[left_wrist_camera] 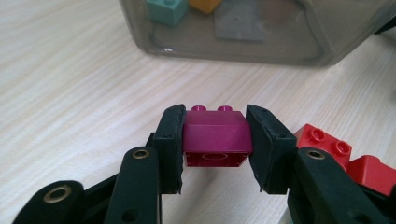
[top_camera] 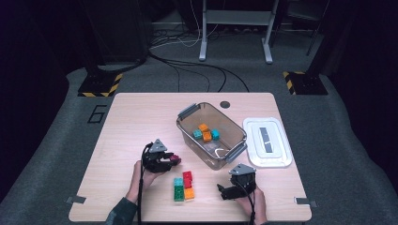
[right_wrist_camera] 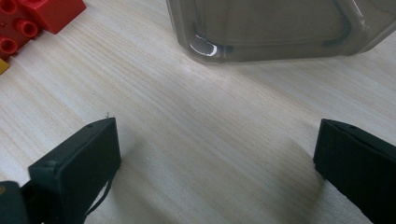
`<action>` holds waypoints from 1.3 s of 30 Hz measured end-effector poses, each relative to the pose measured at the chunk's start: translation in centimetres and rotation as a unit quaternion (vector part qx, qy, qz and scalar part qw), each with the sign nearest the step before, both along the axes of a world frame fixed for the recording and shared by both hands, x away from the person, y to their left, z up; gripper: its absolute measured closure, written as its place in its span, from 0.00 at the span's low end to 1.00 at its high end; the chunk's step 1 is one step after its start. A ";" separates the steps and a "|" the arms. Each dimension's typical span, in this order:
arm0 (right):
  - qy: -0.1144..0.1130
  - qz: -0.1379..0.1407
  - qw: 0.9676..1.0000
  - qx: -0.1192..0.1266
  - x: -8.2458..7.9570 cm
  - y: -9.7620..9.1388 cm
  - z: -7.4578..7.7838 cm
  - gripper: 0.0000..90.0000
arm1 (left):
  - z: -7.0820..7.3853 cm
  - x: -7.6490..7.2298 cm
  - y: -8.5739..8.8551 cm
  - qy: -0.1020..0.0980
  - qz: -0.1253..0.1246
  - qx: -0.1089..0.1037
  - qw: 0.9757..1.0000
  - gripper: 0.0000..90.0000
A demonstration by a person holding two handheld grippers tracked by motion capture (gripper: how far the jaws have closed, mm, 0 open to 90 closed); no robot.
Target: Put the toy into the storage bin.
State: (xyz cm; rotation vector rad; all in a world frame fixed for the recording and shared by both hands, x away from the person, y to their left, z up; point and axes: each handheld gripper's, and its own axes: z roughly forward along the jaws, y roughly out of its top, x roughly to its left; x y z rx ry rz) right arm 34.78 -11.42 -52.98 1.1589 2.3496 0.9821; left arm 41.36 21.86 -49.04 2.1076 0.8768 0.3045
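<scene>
My left gripper point(left_wrist_camera: 214, 140) is shut on a magenta brick point(left_wrist_camera: 215, 135), its pads pressing both sides, studs up. In the high view that left gripper point(top_camera: 170, 161) with the magenta brick point(top_camera: 175, 160) sits left of the clear plastic bin point(top_camera: 187, 130), which holds orange and teal bricks point(top_camera: 205, 133). A cluster of red, teal, green and orange bricks point(top_camera: 184, 186) lies on the table near the front. My right gripper point(top_camera: 221, 192) rests low at the front right, jaws wide apart with bare table between them point(right_wrist_camera: 215, 154). Red bricks point(right_wrist_camera: 28, 21) lie beyond its left jaw.
A white lid point(top_camera: 266, 141) lies right of the bin. The bin's near wall point(right_wrist_camera: 280, 32) stands just ahead of the right gripper and also ahead of the left gripper point(left_wrist_camera: 233, 42). Light wooden table point(top_camera: 126, 122) has free room at left and back.
</scene>
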 end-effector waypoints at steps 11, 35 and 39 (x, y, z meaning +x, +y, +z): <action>0.000 -0.004 1.000 0.001 0.0 0.0 0.0 0.00 | 1.6 0.2 0.8 -0.008 0.005 0.005 1.000 0.65; 0.000 -0.006 1.000 0.001 0.0 0.1 0.0 0.00 | 7.6 1.1 1.3 -0.052 0.013 0.021 0.998 0.65; 0.000 -0.006 1.000 0.001 0.0 0.1 0.0 0.00 | 8.5 1.6 1.4 -0.060 0.019 0.017 0.998 0.65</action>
